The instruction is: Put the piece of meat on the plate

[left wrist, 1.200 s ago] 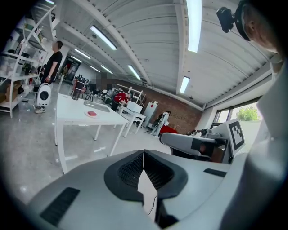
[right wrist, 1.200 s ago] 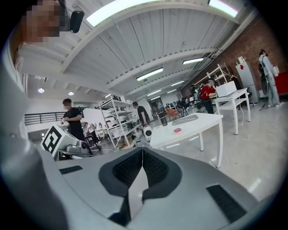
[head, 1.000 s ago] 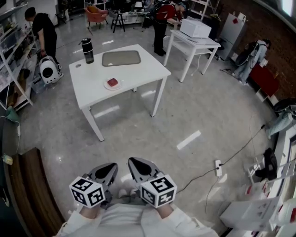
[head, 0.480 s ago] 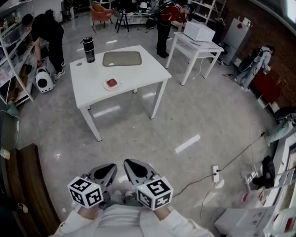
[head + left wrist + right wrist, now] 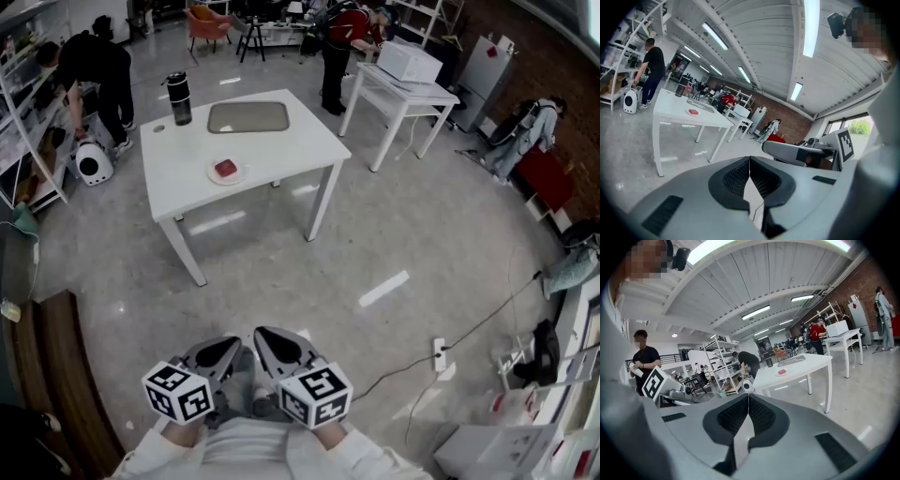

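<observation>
A red piece of meat (image 5: 225, 168) lies on a small white plate (image 5: 228, 177) on the white table (image 5: 281, 150), far ahead of me in the head view. The left gripper view shows the meat (image 5: 693, 112) small and distant, and the right gripper view shows the meat (image 5: 782, 372) on that table too. My left gripper (image 5: 217, 352) and right gripper (image 5: 277, 342) hang side by side close to my body, over the floor, well short of the table. Both are shut with nothing between the jaws.
A dark tumbler (image 5: 178, 99) and a grey tray (image 5: 247, 117) stand at the table's far side. A second white table (image 5: 405, 86) with a white appliance stands to the right. People work at shelves on the left and at the back. A cable and power strip (image 5: 439, 349) lie on the floor.
The table with the plate has shifted slightly in the head view as I move. Both grippers have sunk a little in the view, staying shut.
</observation>
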`<action>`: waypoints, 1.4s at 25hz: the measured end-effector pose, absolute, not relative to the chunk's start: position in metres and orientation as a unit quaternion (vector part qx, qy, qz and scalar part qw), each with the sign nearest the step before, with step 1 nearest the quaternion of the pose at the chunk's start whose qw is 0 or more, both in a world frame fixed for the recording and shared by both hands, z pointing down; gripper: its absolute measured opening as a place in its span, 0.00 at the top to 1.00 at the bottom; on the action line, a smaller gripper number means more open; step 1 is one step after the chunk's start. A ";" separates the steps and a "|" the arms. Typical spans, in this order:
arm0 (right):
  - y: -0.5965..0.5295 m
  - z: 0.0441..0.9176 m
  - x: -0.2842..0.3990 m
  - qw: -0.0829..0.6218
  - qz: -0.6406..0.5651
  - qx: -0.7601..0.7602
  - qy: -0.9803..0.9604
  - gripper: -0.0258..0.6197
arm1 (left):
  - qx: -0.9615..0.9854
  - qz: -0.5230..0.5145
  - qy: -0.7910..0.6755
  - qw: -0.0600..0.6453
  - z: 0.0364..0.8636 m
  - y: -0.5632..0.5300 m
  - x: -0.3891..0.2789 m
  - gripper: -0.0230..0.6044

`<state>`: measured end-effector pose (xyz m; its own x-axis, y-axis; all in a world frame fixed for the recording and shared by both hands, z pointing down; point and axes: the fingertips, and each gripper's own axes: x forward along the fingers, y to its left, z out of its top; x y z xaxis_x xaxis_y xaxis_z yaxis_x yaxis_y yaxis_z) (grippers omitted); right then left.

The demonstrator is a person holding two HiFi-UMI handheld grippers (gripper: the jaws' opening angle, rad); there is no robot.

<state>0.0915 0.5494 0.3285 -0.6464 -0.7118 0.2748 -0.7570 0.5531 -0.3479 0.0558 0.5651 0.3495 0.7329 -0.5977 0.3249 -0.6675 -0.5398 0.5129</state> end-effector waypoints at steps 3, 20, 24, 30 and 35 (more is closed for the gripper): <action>0.528 0.330 0.085 0.052 0.217 0.419 -0.880 0.94 | 0.877 0.056 -0.360 0.314 0.353 0.543 0.049 0.95; 0.332 0.314 0.025 0.037 0.199 0.454 -0.867 0.94 | 0.892 0.062 -0.344 0.286 0.332 0.342 -0.020 0.95; 0.294 0.314 0.011 0.035 0.202 0.465 -0.861 0.94 | 0.895 0.066 -0.336 0.286 0.331 0.301 -0.037 0.95; 0.260 0.320 -0.004 0.044 0.211 0.473 -0.854 0.94 | 0.894 0.076 -0.331 0.294 0.337 0.262 -0.053 0.95; 0.242 0.328 -0.008 0.048 0.222 0.477 -0.849 0.94 | 0.893 0.084 -0.323 0.303 0.346 0.243 -0.057 0.95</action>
